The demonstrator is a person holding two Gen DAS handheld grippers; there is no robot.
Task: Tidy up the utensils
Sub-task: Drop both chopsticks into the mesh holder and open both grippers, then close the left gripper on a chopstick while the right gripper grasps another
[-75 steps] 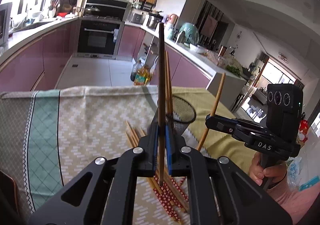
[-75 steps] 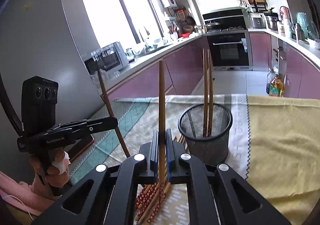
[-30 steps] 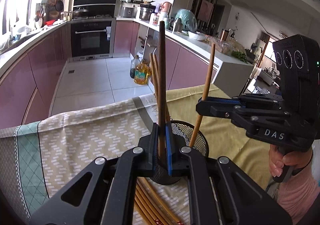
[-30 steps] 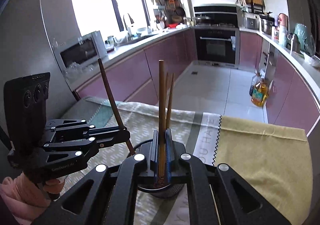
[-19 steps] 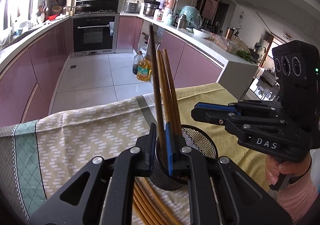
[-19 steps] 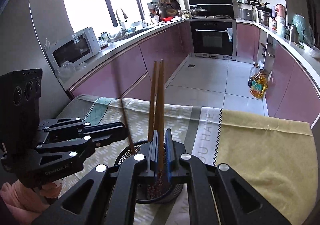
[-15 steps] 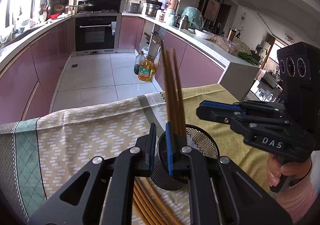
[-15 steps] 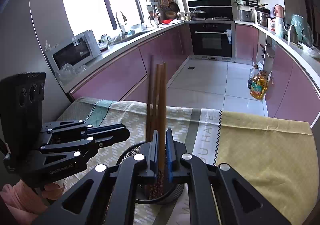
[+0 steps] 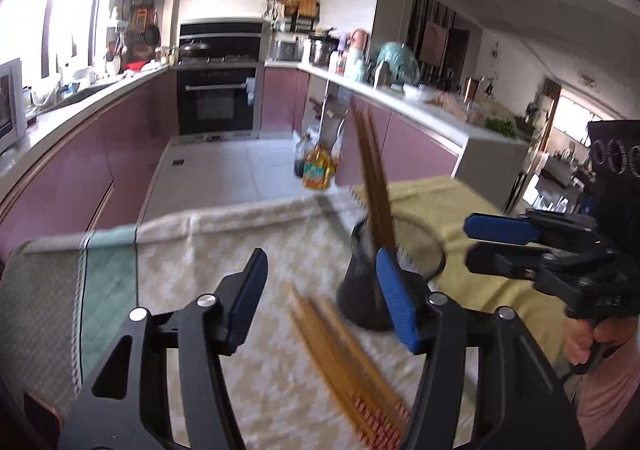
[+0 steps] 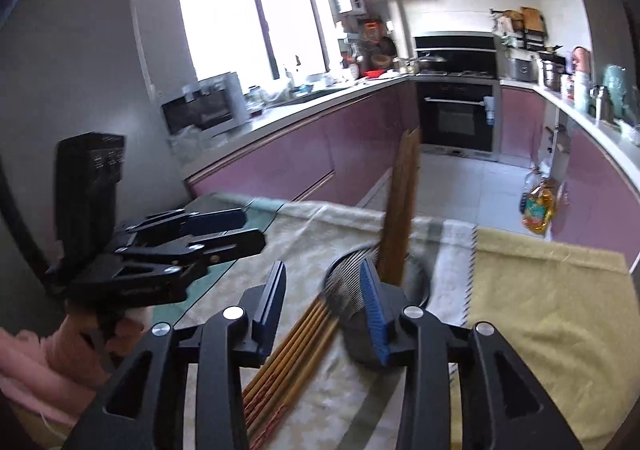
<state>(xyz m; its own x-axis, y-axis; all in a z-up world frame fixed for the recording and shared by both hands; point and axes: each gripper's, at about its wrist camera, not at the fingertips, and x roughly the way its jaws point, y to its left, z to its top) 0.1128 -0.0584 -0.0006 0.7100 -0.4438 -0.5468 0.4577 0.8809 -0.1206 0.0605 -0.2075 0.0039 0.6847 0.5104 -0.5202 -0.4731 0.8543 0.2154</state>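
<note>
A black mesh cup (image 9: 356, 290) (image 10: 420, 284) stands on the cloth with several brown chopsticks (image 9: 374, 178) (image 10: 404, 210) upright in it, leaning a little. More chopsticks (image 9: 340, 354) (image 10: 292, 354) lie loose on the cloth just in front of the cup. My left gripper (image 9: 320, 290) (image 10: 244, 230) has its jaws opening and holds nothing; the cup sits behind its right finger. The jaws of my right gripper (image 10: 322, 302) (image 9: 492, 246) are opening too, with nothing between them, and the cup shows past its right finger. Both views are blurred by motion.
The table carries a beige patterned cloth (image 9: 224, 246) with a green band at the left and a yellow cloth (image 10: 552, 298) at the right. Beyond the far table edge, oil bottles (image 9: 318, 166) stand on the tiled kitchen floor. A person's hands hold both grippers' handles.
Both grippers were shut on an upright chopstick over the cup. Both chopsticks now stand in the cup, the jaws have opened, and the grippers have drawn back and shifted left of the cup.
</note>
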